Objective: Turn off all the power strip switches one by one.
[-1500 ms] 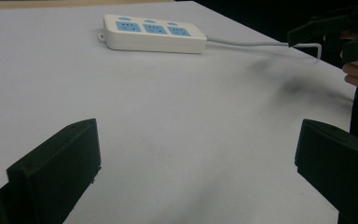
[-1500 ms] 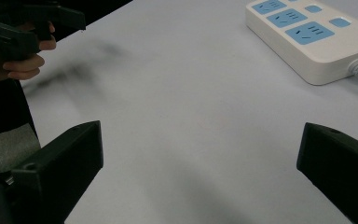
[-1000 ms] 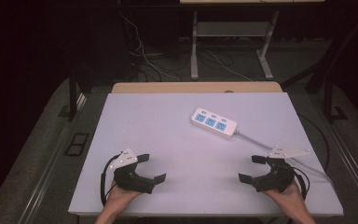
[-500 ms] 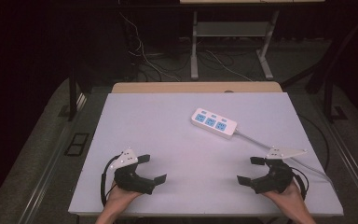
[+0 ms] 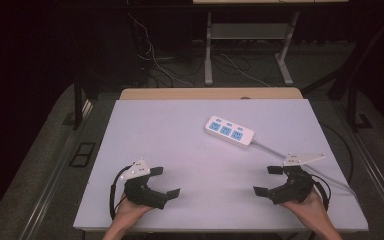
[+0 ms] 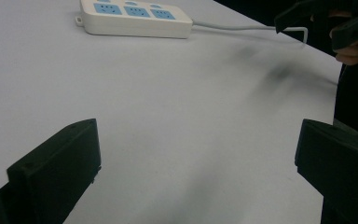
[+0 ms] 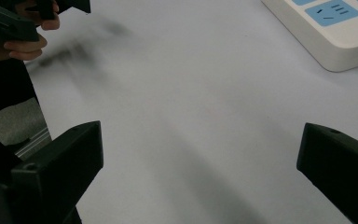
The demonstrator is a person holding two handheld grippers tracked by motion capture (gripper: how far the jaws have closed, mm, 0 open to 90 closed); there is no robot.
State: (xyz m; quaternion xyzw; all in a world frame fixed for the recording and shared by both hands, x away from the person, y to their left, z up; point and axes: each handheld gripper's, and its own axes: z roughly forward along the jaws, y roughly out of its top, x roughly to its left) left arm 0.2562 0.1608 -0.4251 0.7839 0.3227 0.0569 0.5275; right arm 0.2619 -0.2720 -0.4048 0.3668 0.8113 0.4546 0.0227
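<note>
High view: power strip lies ahead of both wide-spread grippers, left and right; probably light and rigid, best gripped across its narrow sides.

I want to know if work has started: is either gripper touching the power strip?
No: in the high view the power strip lies alone mid-table, while the left gripper and right gripper sit open near the front edge.

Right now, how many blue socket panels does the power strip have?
3, in a row along the white power strip at the table's far right: left, middle, right.
</note>
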